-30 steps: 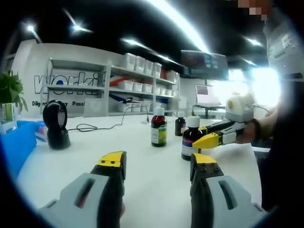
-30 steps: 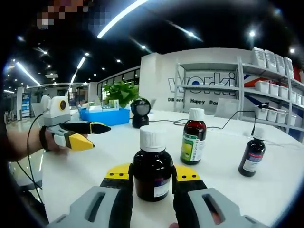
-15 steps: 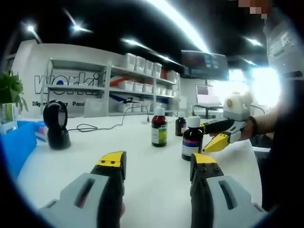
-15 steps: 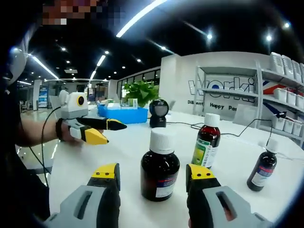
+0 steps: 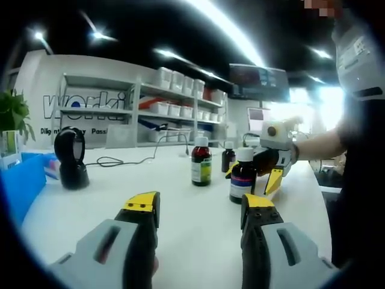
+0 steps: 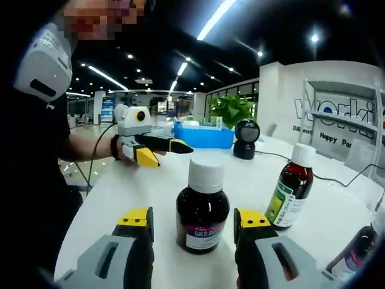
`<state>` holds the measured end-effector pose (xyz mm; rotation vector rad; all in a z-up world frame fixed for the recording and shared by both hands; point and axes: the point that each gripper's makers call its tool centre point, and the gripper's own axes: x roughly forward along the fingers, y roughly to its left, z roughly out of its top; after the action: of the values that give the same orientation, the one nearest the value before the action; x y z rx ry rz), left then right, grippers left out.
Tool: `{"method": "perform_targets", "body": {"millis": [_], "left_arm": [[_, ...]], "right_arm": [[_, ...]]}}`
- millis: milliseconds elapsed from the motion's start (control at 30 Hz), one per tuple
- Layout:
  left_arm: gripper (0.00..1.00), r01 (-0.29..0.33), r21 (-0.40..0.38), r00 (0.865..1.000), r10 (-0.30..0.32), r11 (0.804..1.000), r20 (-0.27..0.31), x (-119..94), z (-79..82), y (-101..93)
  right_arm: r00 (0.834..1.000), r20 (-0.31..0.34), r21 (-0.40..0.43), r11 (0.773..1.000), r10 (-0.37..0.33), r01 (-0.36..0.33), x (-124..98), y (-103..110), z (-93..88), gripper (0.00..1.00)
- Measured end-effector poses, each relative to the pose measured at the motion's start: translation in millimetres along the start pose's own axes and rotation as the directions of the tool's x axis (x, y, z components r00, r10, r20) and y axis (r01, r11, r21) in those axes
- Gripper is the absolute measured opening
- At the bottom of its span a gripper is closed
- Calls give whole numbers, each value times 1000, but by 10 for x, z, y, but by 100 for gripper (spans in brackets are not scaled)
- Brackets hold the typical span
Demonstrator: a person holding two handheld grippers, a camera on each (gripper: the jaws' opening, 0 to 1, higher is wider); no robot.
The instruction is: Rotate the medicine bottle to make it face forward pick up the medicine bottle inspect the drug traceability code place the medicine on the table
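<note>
The right gripper (image 6: 191, 221) stood wide, jaws flanking but not touching the medicine bottle (image 6: 202, 213) upright on the table (image 6: 120, 192). The left gripper (image 5: 200, 206), at its ten o'clock, gaped empty. Three bottles stood there, counting the green-labelled bottle (image 6: 290, 187) and small bottle (image 6: 358, 250) at three o'clock.

Left hand-held gripper (image 5: 200, 211) jaws gaping over the worktop (image 5: 90, 205); right hand-held gripper (image 5: 255, 174) straddling a bottle (image 5: 242, 176).

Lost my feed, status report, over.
Right gripper open, jaws astride medicine bottle, not clamped. Left gripper open, holding nothing. Bottle upright on table. Nothing in the way.
</note>
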<state>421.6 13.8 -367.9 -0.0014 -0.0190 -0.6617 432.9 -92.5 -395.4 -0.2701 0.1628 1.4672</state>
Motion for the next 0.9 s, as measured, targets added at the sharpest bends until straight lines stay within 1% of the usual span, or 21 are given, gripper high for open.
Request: {"method": "perform_targets", "body": {"millis": [133, 200, 267, 300, 400, 433, 533, 667, 767, 900], "left_arm": [[45, -6, 1, 1000, 6, 1000, -3, -1, -7, 11], [45, -6, -1, 1000, 6, 1000, -3, 0, -7, 12], [45, -8, -1, 1000, 8, 1000, -3, 1, -7, 17], [45, -8, -1, 1000, 8, 1000, -3, 1, -8, 16], [45, -8, 0, 1000, 8, 1000, -6, 4, -14, 15], [45, -9, 0, 1000, 9, 1000, -7, 4, -15, 15], [45, -9, -1, 1000, 9, 1000, -8, 6, -19, 18], [45, -9, 0, 1000, 9, 1000, -11, 9, -24, 15], [45, -10, 2, 1000, 10, 1000, -13, 9, -27, 14], [45, -12, 5, 1000, 12, 1000, -14, 9, -30, 18]], "right_arm": [[1000, -6, -24, 999, 28, -28, 22, -33, -33, 39], [999, 4, -14, 999, 42, -42, 11, -46, -22, 38], [999, 28, 6, 999, 40, -40, -8, -76, 12, 37], [999, 38, 22, 999, 37, -37, -22, -98, 23, 35], [998, 46, 35, 999, 35, -37, -63, -129, 20, 29], [998, 47, 40, 998, 39, -41, -68, -117, 18, 29], [998, 59, 50, 998, 21, -24, -71, -128, 23, 28], [997, 65, 57, 998, -34, 30, -82, -145, 29, 28], [994, 58, 63, 994, -88, 84, -82, -157, 31, 28], [979, 39, 84, 977, -201, 198, -86, -168, 27, 28]]}}
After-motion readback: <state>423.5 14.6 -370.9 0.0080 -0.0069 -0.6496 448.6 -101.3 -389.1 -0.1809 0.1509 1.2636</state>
